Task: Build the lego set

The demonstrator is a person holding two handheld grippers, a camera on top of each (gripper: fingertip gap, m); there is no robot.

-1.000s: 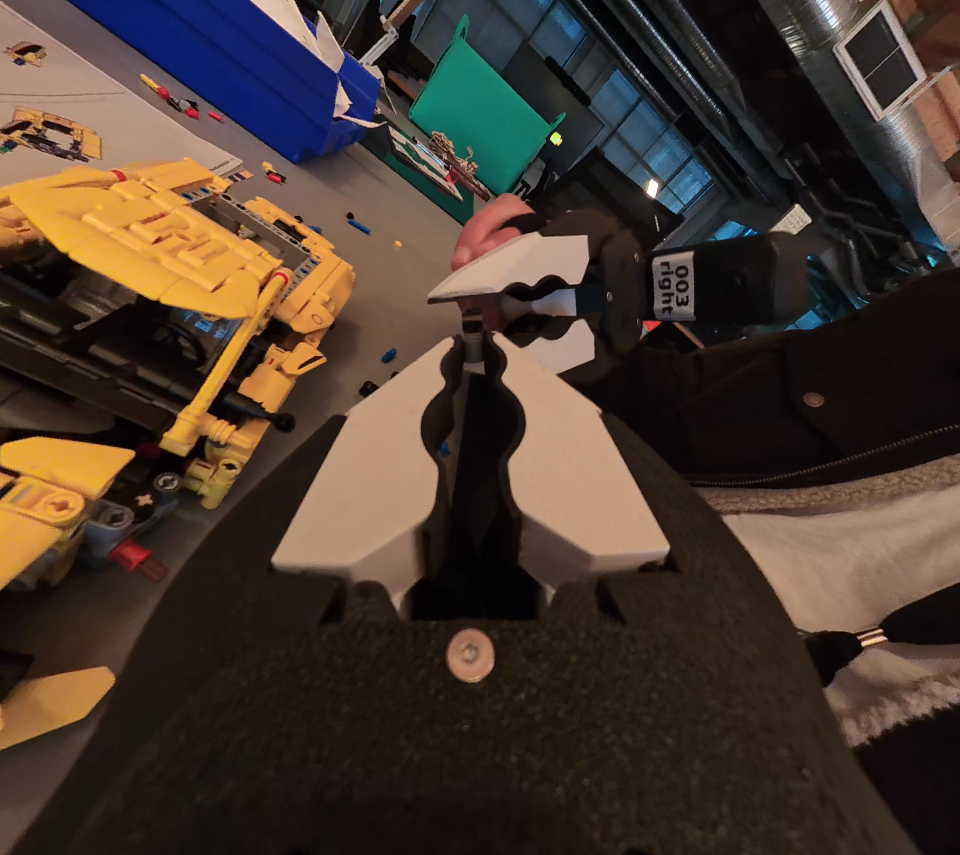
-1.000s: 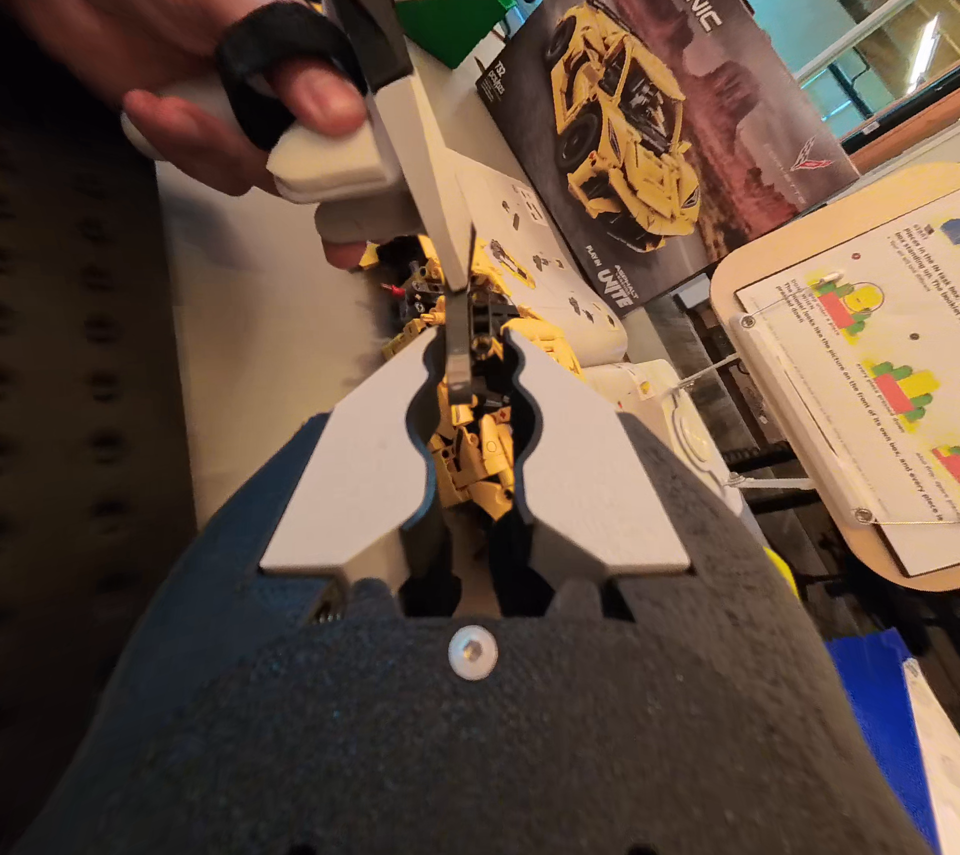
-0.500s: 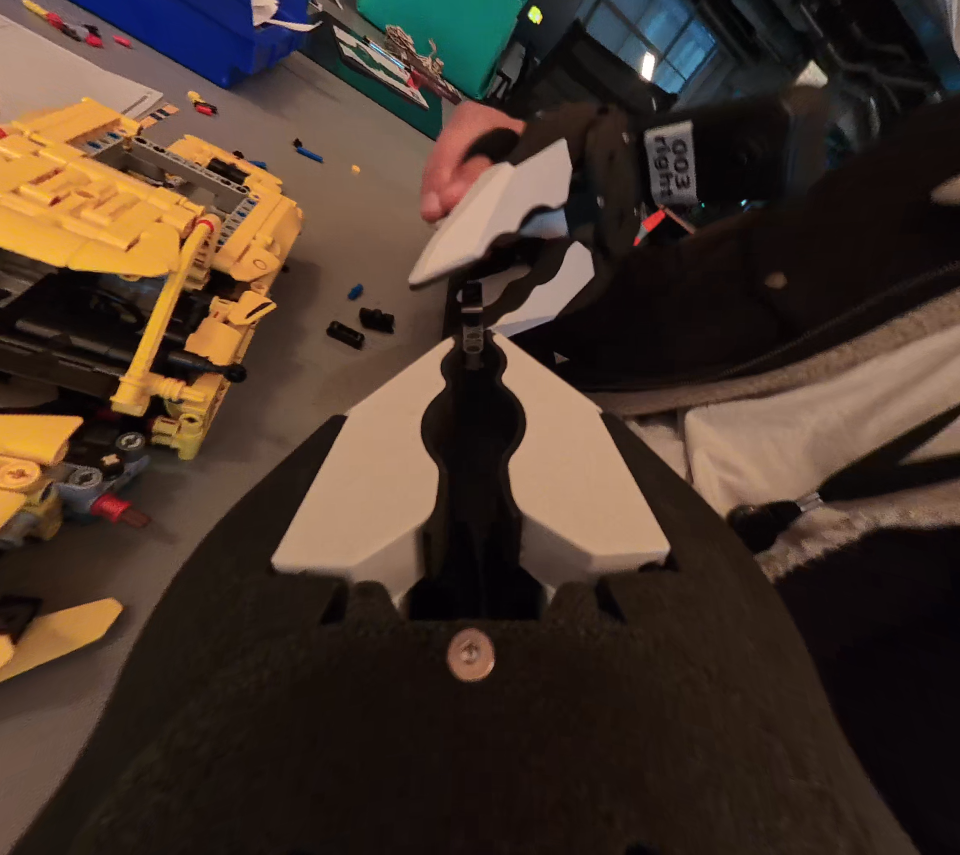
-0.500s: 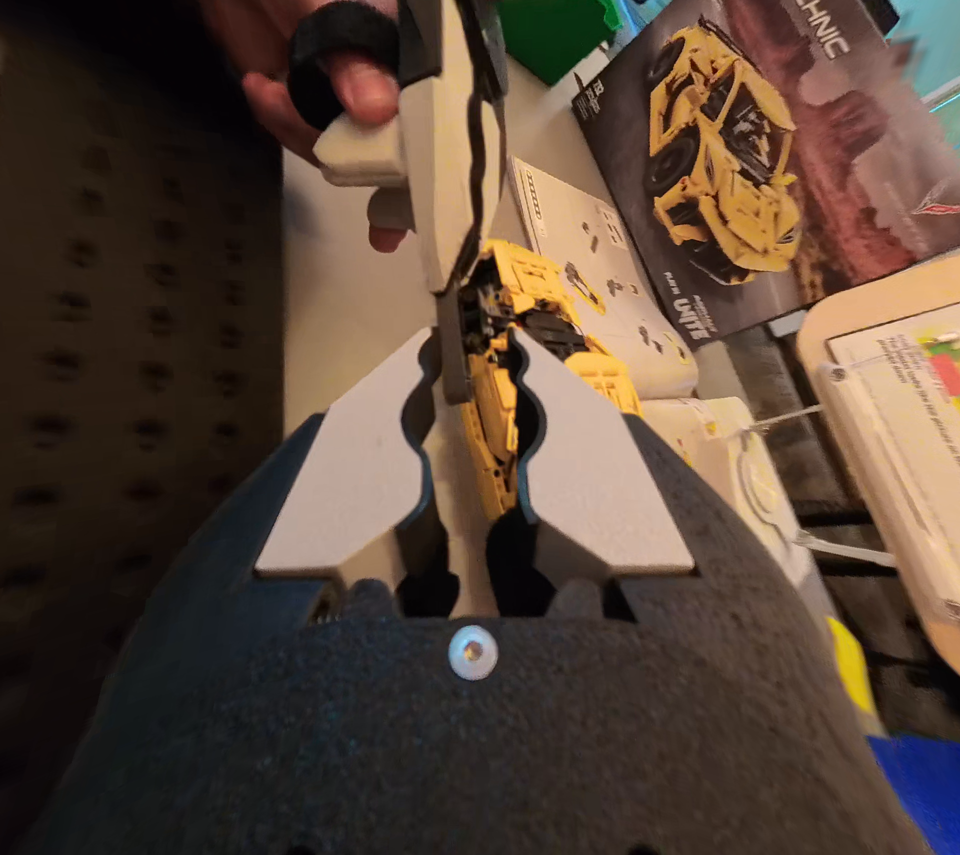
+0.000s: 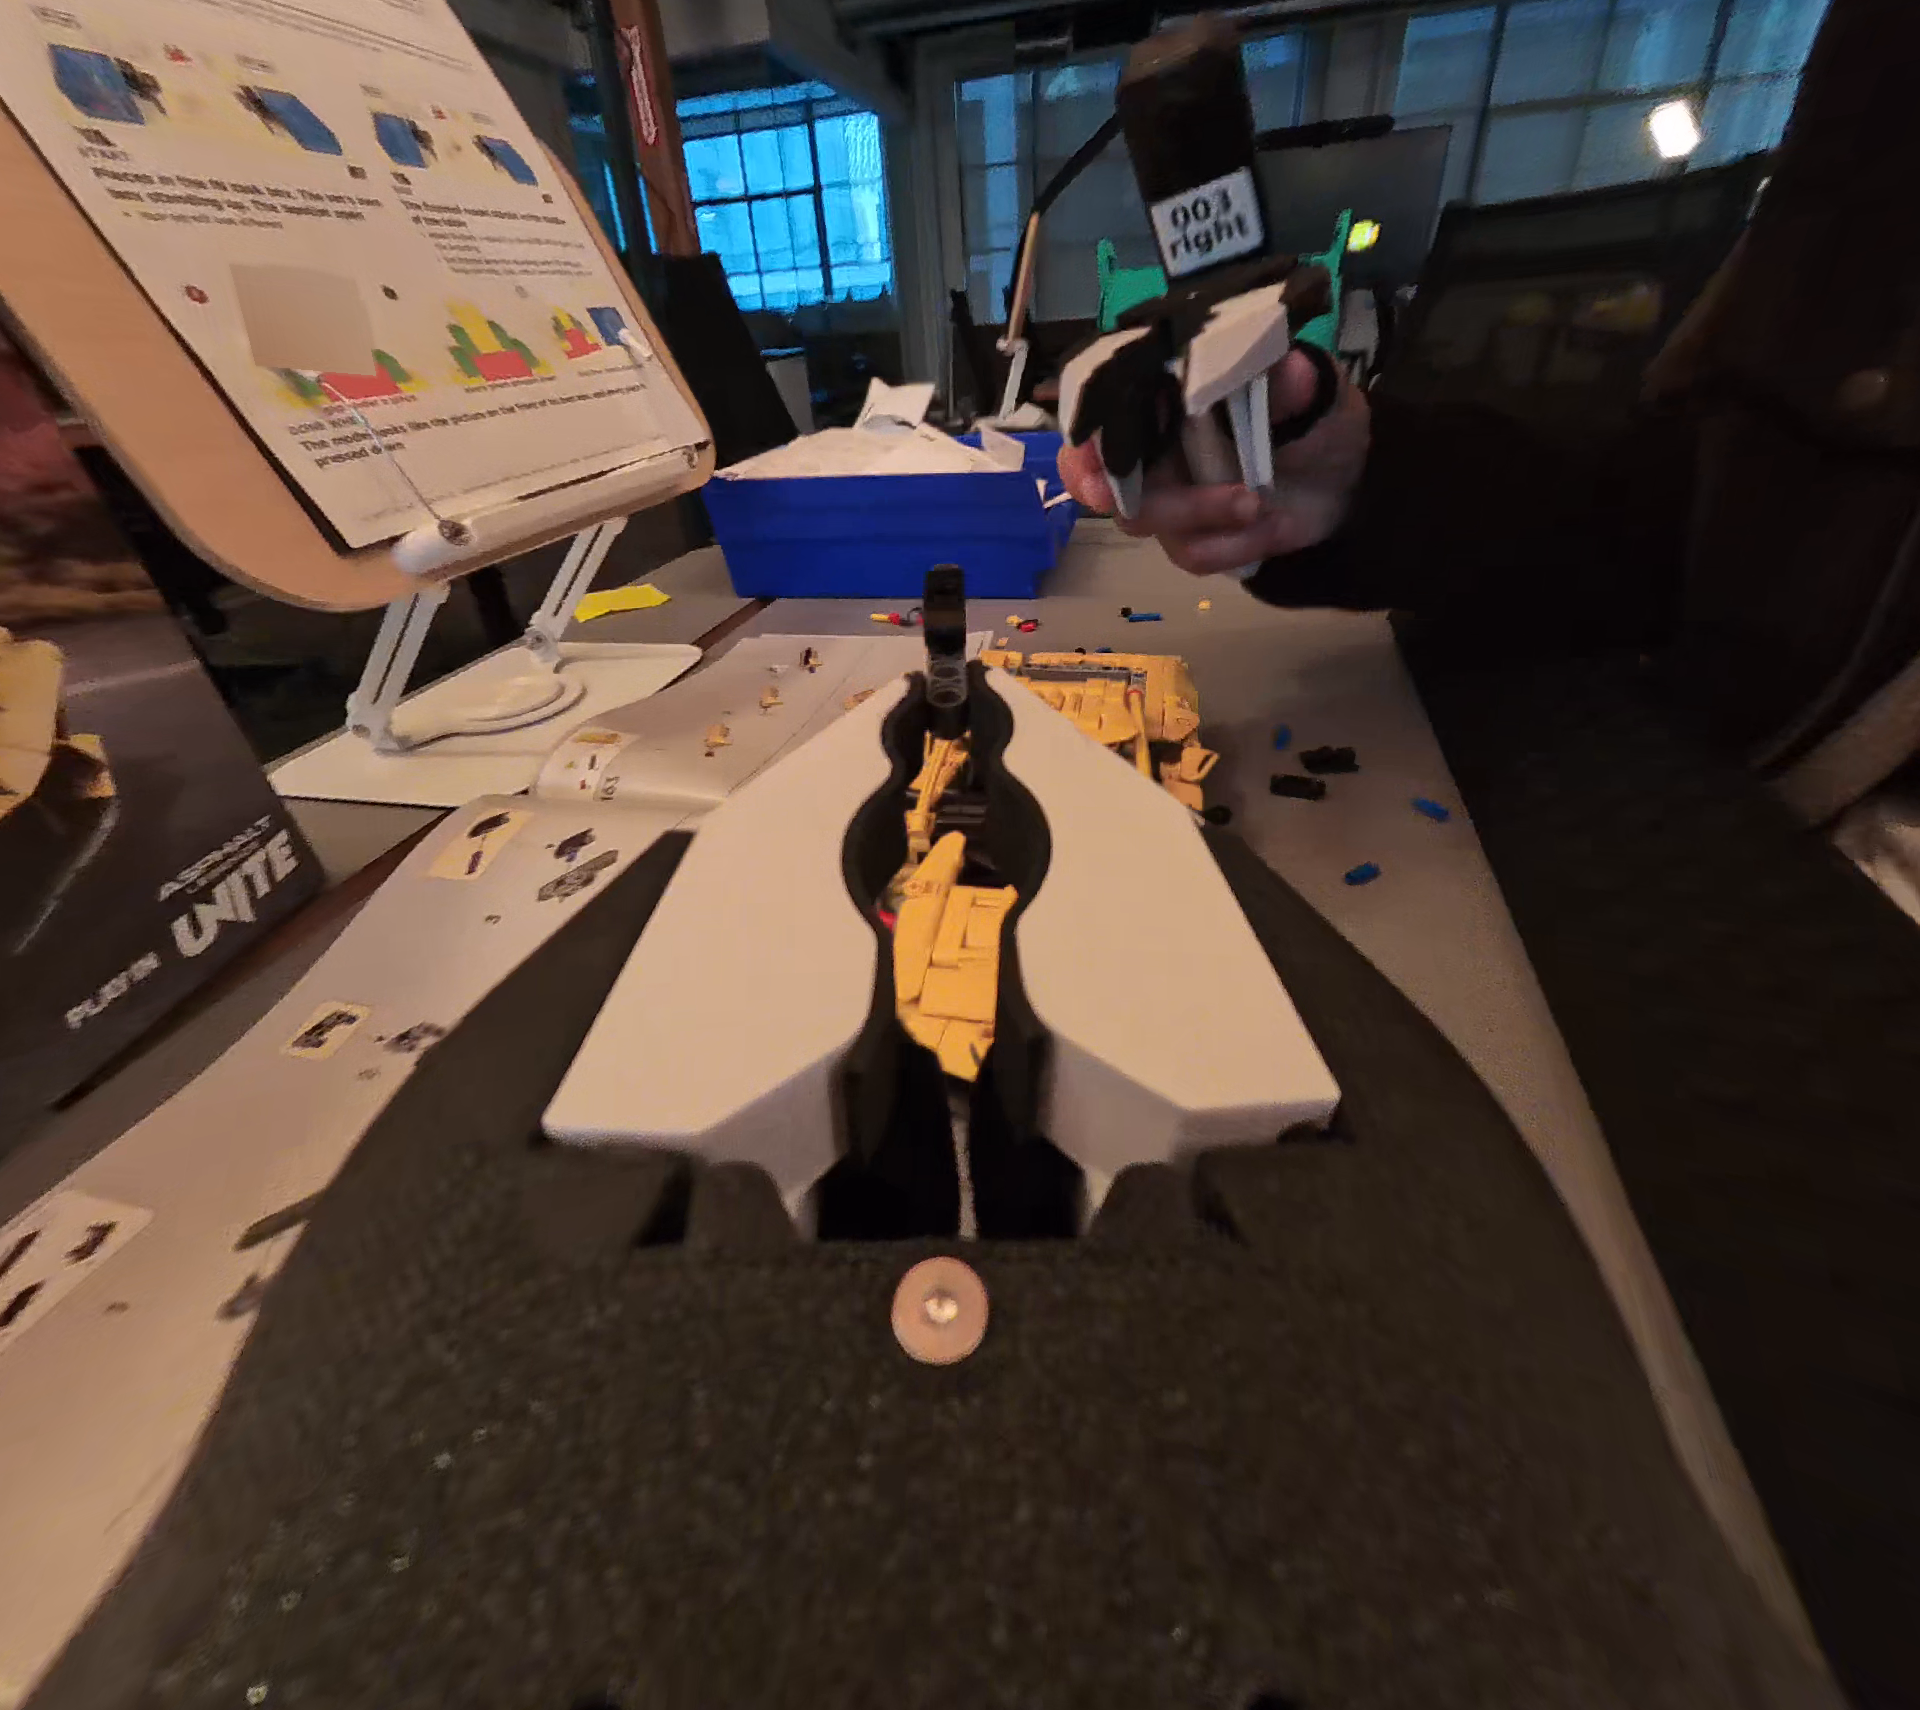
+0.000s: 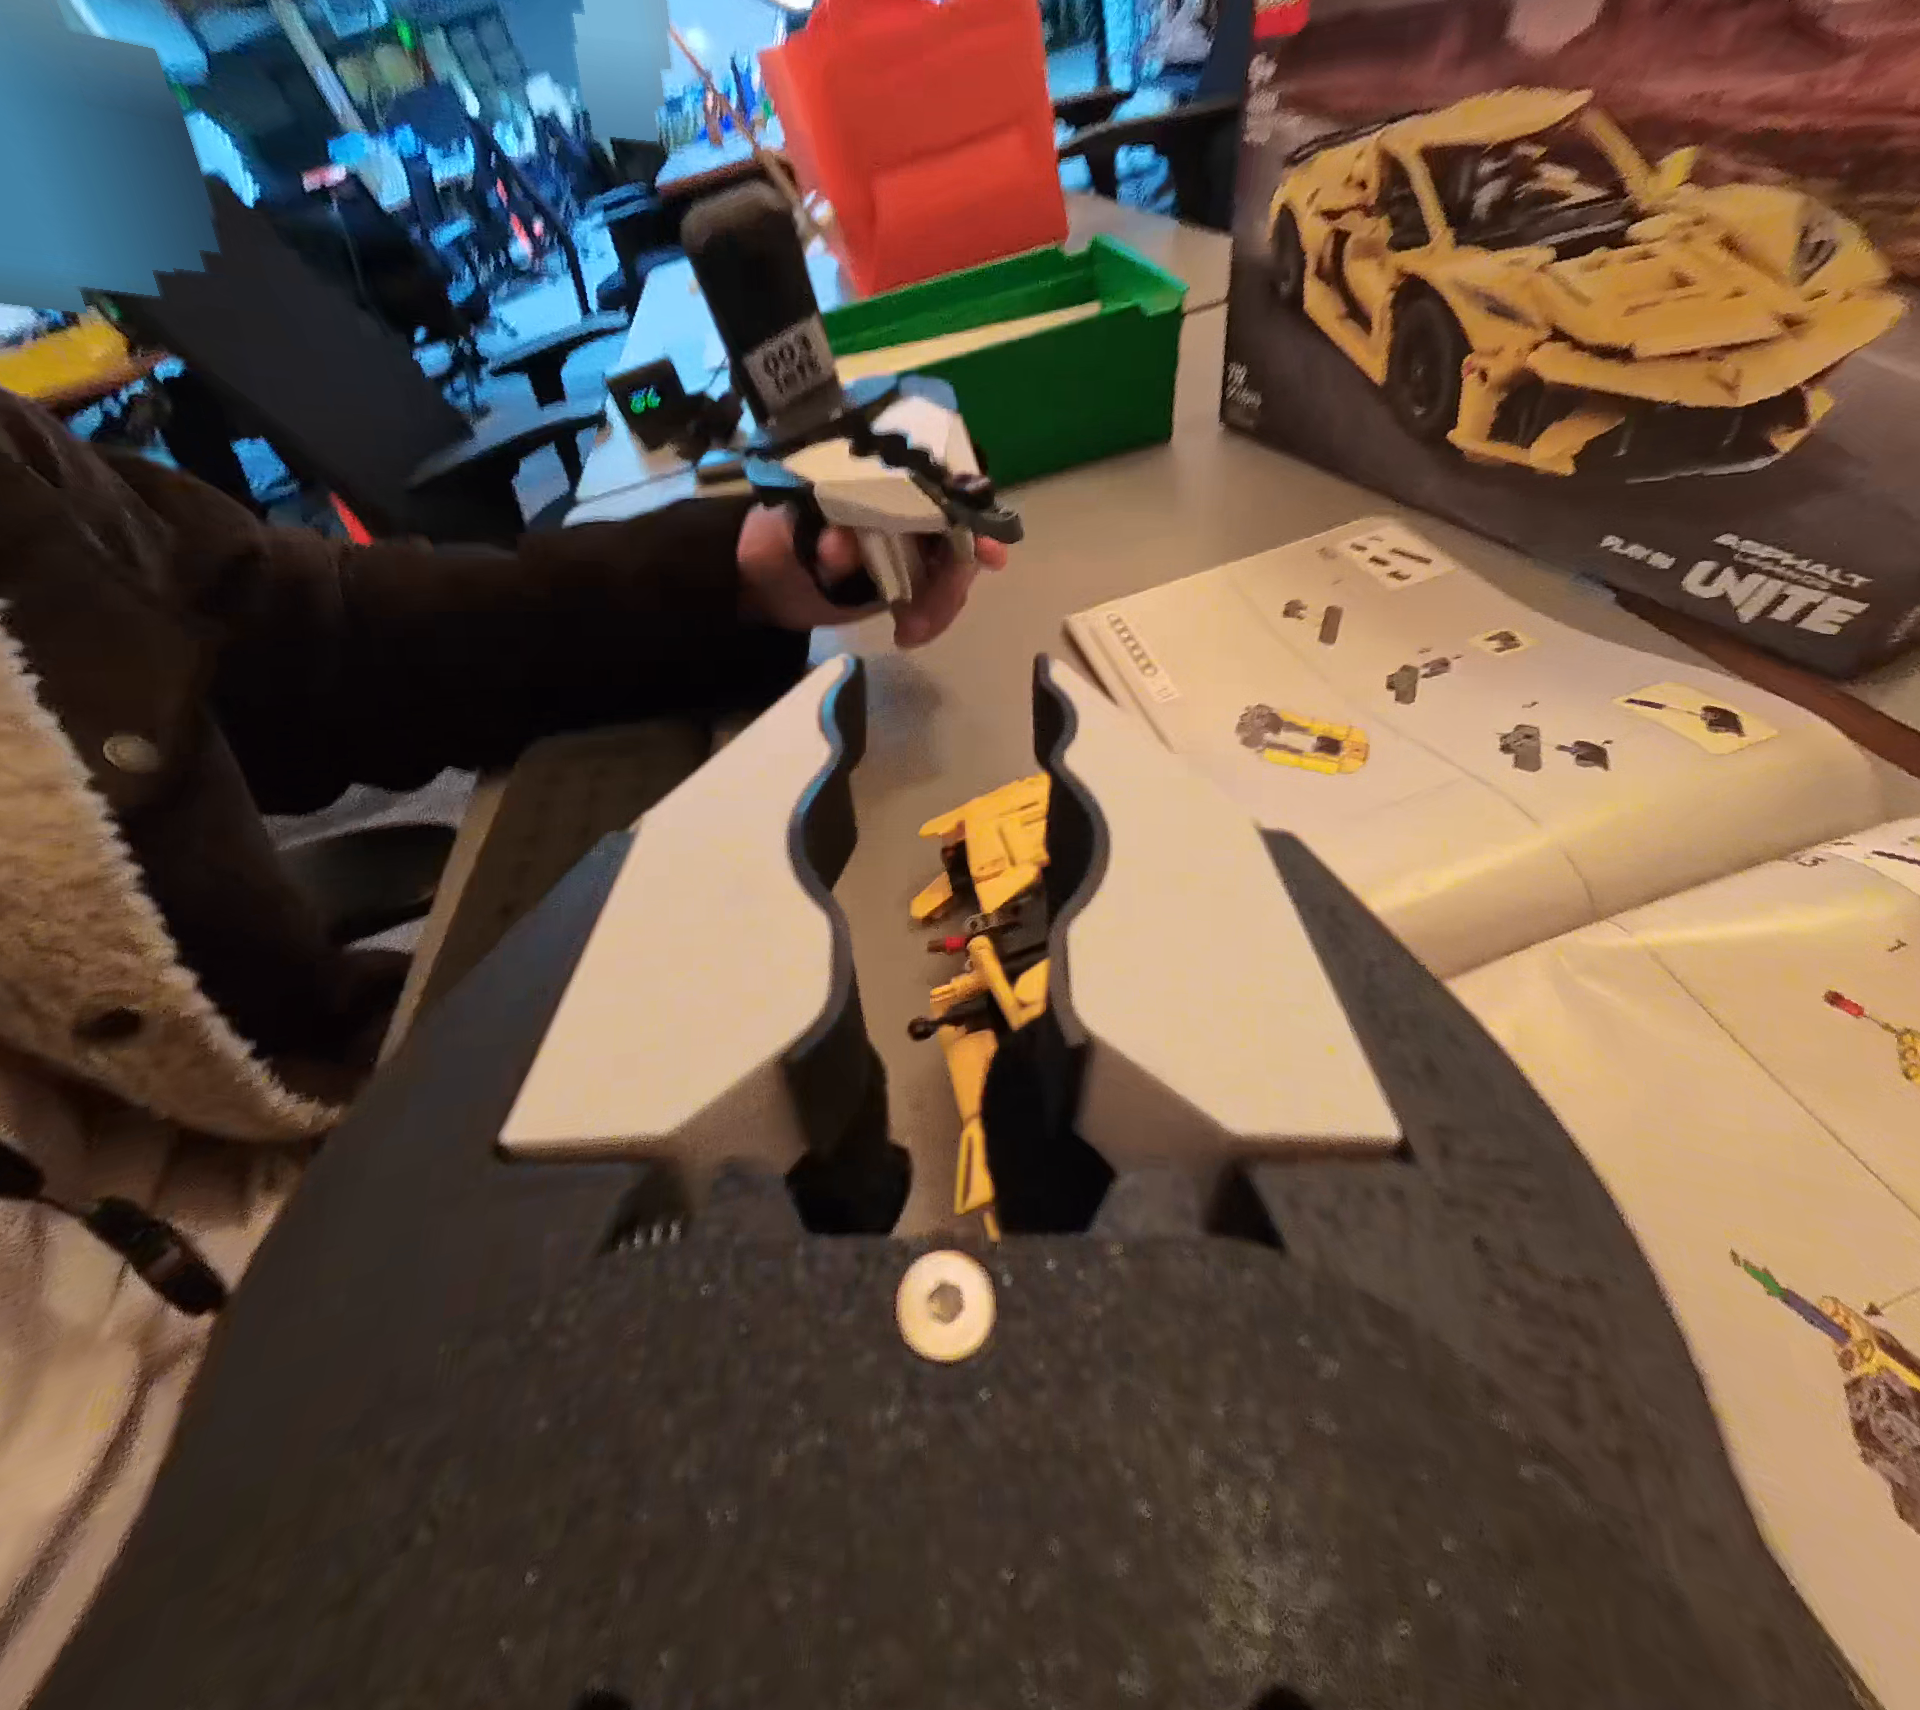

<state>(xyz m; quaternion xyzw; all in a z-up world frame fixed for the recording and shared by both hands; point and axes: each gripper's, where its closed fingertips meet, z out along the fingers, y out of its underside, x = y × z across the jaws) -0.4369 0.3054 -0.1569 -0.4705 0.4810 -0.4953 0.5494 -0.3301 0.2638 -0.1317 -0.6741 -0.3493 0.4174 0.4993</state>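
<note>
My left gripper (image 5: 943, 696) is shut on a small dark grey lego beam (image 5: 943, 637) that sticks up past its fingertips. It is held above the table, in front of the yellow lego car model (image 5: 1107, 704). My right gripper (image 6: 948, 689) is open and empty, with part of the yellow model (image 6: 987, 881) showing on the table between its fingers. The two grippers are apart. The right gripper also shows in the left wrist view (image 5: 1179, 413), raised in a hand. The left gripper also shows in the right wrist view (image 6: 894, 481), with the dark beam (image 6: 987, 520) at its tip.
An open instruction booklet (image 6: 1403, 725) and the set's box (image 6: 1558, 258) lie right of the model. A blue bin (image 5: 894, 522), a board on a white stand (image 5: 312, 226) and a green bin (image 6: 1018, 351) stand behind. Small loose pieces (image 5: 1311, 772) are scattered on the grey table. Left tips to right tips: about 12 cm.
The two grippers met tip to tip on the dark beam. My right gripper has opened and drawn away, and the left keeps the beam. Both views now face the table.
</note>
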